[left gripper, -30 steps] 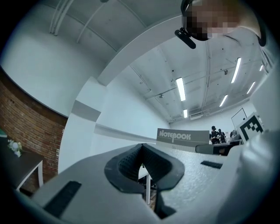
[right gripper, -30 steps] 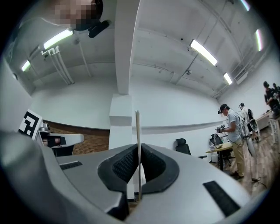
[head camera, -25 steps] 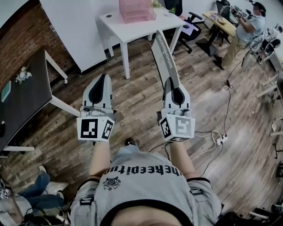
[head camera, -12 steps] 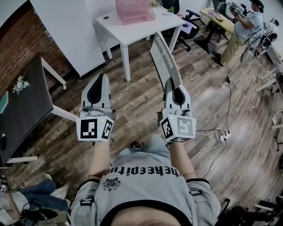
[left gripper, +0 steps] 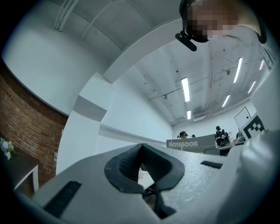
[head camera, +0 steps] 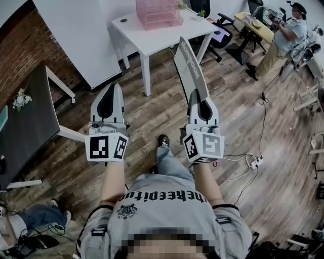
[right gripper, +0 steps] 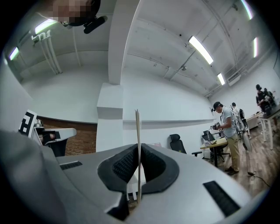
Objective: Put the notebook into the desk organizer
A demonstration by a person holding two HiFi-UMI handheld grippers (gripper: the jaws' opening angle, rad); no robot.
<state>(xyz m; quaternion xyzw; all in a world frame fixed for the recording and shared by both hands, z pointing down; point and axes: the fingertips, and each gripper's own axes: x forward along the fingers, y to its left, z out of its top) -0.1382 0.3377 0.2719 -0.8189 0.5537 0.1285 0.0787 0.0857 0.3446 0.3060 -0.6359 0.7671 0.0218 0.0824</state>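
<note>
A thin grey notebook with "NOTEBOOK" lettering stands on edge, rising ahead of my right gripper, which is shut on its lower edge. In the right gripper view the notebook shows as a thin upright sheet pinched between the pads. My left gripper is held level beside it, shut with nothing in it; in the left gripper view its pads meet and the notebook shows at the right. The pink desk organizer stands on the white table ahead, well beyond both grippers.
A dark desk with small flowers stands along the brick wall at left. A white partition is beside the table. An office chair and a person at a desk are at the far right. Cables and a power strip lie on the wooden floor.
Both grippers have moved forward over the floor towards the white table as the person walks; a foot now shows ahead. The hold on the notebook is unchanged.
</note>
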